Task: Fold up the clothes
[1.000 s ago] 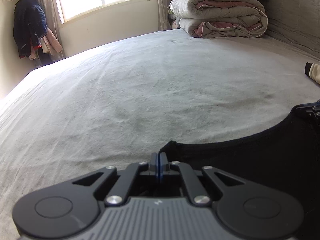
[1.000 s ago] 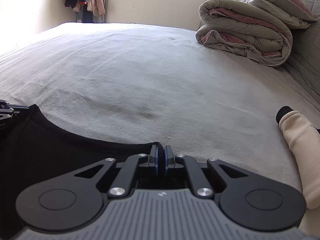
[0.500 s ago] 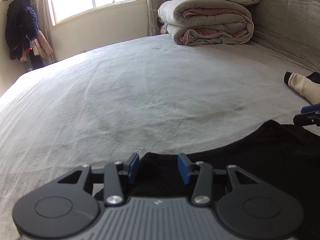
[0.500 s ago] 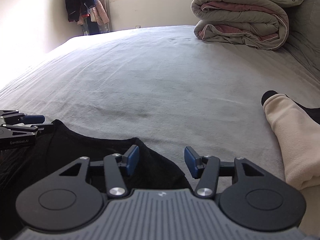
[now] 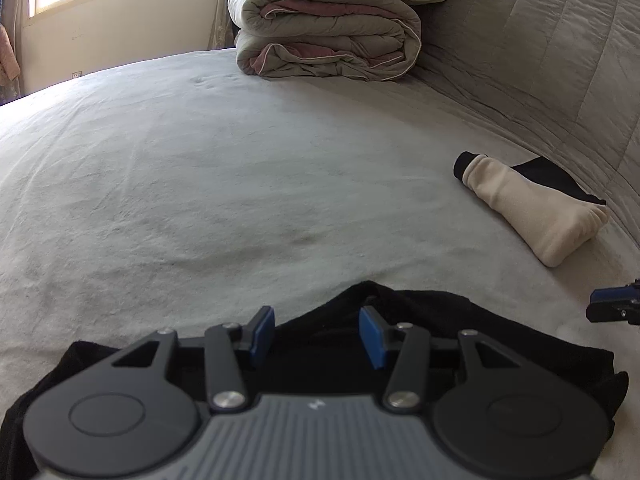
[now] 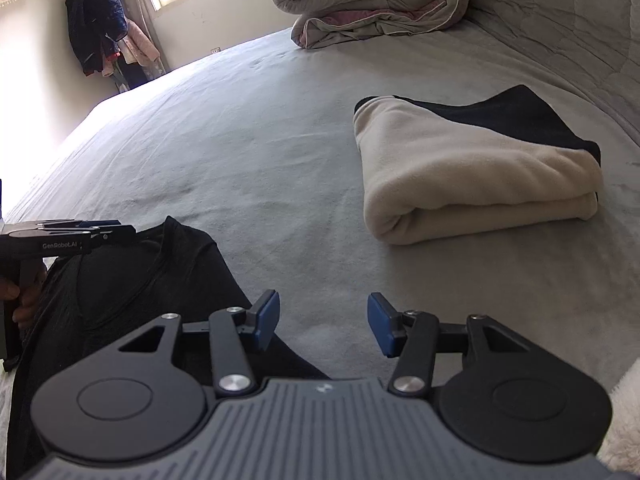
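A black garment [image 5: 460, 324] lies rumpled on the grey bed sheet [image 5: 240, 184]. My left gripper [image 5: 316, 330] hovers over its upper edge, open, blue pads apart and pressing on nothing. In the right wrist view the same black garment [image 6: 140, 284] lies at the lower left with the left gripper [image 6: 80, 234] over it. My right gripper [image 6: 322, 316] sits just past the garment's right edge over bare sheet [image 6: 280, 160]; its jaws are closing a little, with nothing between them. A folded cream and black garment [image 6: 460, 172] lies to the right, apart from both grippers.
A folded duvet [image 5: 328, 28] is stacked at the far end against the quilted headboard [image 5: 560, 60]. The folded cream garment [image 5: 532, 208] lies by the bed's right side. Clothes hang [image 6: 100, 36] in the far left corner by the window. Something white and fluffy [image 6: 624, 420] shows at the lower right.
Both grippers were shut on the black garment's edge, then opened and let it go. Both have since swung to the right, bringing the folded cream garment into fuller view.
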